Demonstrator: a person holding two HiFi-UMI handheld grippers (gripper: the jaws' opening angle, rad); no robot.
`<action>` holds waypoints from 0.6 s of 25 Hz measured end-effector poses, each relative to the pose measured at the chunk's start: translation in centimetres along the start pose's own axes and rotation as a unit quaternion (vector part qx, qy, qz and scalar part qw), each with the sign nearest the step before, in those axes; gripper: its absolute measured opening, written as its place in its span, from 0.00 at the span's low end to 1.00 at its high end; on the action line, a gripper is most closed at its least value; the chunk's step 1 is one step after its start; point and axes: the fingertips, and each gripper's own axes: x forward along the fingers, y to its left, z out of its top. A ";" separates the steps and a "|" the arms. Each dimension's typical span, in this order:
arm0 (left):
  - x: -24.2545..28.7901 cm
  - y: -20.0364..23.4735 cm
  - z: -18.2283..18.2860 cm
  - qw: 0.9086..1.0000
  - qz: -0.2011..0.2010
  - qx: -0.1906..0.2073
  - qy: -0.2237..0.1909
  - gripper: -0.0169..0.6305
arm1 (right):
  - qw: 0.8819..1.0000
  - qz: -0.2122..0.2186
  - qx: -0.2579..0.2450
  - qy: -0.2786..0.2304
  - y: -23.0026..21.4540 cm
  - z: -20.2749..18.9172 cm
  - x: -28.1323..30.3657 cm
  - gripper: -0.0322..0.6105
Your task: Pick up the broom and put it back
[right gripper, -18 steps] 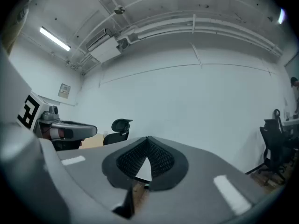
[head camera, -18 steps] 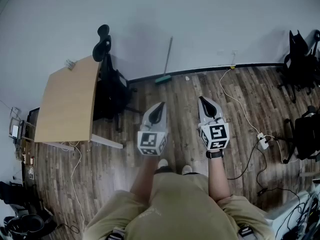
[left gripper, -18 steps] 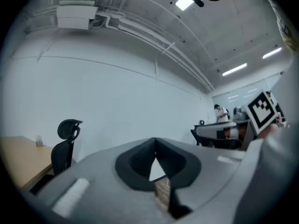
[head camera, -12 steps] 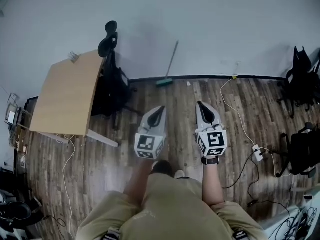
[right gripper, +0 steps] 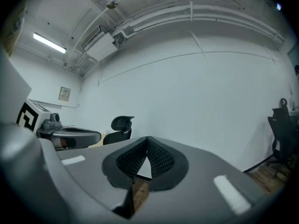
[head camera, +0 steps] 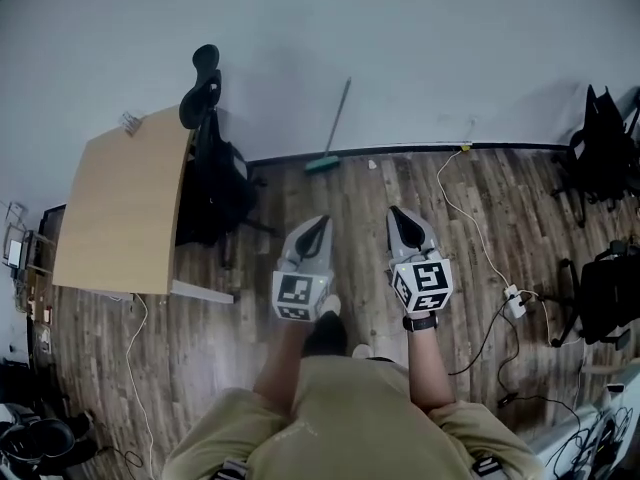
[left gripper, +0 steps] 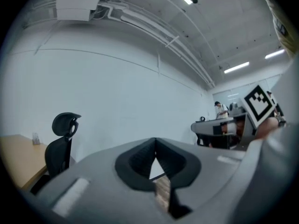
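Walking up to the broom (head camera: 337, 120)
It leans on the wall (head camera: 460, 58) ahead; left hand-held gripper (head camera: 317, 224) and right hand-held gripper (head camera: 398, 214) are closed, empty (one likely must open first).

Green head on grey-handled broom (head camera: 334, 130); brown streaked planks on floor (head camera: 200, 340); tan desk (head camera: 125, 208); black chair (head camera: 213, 186); white wall (head camera: 420, 48).

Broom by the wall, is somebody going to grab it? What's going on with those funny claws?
A person stands on the wood floor holding a claw in each hand. The left claw and the right claw are both shut and empty, pointing toward the wall. The broom leans against that wall ahead, with its head on the floor, and nothing touches it yet. A wooden desk and a black chair are off to the left.
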 end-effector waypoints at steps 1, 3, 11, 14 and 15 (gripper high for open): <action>1.0 0.4 0.4 1.000 -0.008 0.008 -0.002 0.03 | 1.000 -0.007 0.005 0.005 -0.8 -0.1 1.1 0.06; 2.9 2.2 1.3 1.000 -0.019 0.018 -0.011 0.03 | 1.000 -0.021 0.013 0.013 -1.8 -0.1 3.9 0.06; 9.9 13.2 2.3 0.999 -0.008 -0.007 -0.030 0.03 | 1.000 -0.010 -0.004 0.026 -0.9 1.1 16.6 0.06; 11.8 16.2 1.8 0.999 -0.014 -0.022 -0.027 0.03 | 0.999 -0.012 -0.008 0.038 -0.6 0.7 20.0 0.06; 12.4 17.0 1.4 0.999 -0.016 -0.025 -0.024 0.03 | 0.999 -0.011 -0.006 0.041 -0.6 0.3 20.9 0.06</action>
